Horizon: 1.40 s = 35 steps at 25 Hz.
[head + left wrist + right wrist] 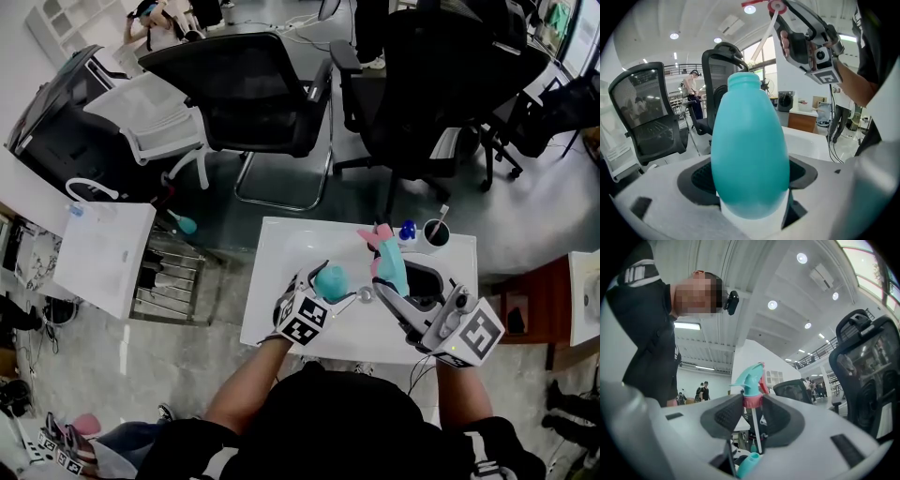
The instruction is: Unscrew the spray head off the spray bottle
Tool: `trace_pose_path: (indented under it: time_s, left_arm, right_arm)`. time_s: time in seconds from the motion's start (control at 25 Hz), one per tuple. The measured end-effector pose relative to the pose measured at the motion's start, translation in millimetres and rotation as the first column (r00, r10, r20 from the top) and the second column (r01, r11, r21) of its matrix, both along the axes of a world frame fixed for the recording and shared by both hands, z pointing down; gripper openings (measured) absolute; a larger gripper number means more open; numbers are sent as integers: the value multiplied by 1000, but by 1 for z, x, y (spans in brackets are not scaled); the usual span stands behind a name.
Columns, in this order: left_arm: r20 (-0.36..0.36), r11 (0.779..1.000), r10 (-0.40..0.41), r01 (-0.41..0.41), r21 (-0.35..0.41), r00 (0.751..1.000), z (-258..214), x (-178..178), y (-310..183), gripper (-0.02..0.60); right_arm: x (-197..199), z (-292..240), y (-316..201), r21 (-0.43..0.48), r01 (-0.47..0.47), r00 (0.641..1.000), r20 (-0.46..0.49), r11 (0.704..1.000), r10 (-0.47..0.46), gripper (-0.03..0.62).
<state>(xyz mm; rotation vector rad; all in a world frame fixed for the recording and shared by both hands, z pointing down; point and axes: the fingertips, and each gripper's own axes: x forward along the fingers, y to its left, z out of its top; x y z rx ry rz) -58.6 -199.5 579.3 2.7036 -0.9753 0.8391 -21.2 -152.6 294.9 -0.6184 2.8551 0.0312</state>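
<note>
Smooth, slightly shiny round teal plastic bottle (750, 154), smooth teal-and-pink plastic spray head (751, 380), bumpy matt black grip pads (723, 416).

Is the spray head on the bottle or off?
Off. The right gripper holds the spray head clear, and the bottle in the left gripper shows a bare neck.

Left tool (330, 284) clamps the bottle (750, 140), angled downward; right tool (752, 409), seemingly tilted upward, clamps the spray head (751, 380).
</note>
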Motion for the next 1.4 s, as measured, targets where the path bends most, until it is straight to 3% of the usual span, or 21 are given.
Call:
trace_pose_path:
  time_s: [0.2,0.52,1.04,1.4]
  left_arm:
    - [-11,999,-43,43,6,999,1,-8,-5,419]
    - [-67,983,-153,159,87,986,-42,-35,-28,419]
    - [-181,945,-198,236,227,963,-117,-48,-39,419]
    - [-197,928,-212,260,267,957,-130,-51,-41,419]
  right_arm:
    - [9,-7,-4,19,-46,999,7,999,46,138]
    - [31,-1,-21,21,-166,986,28,986,165,138]
    - [49,47,-30,-14,-298,953,-66,954,297,138]
    - [59,86,-30,-79,-353,931,-129,932,342,138]
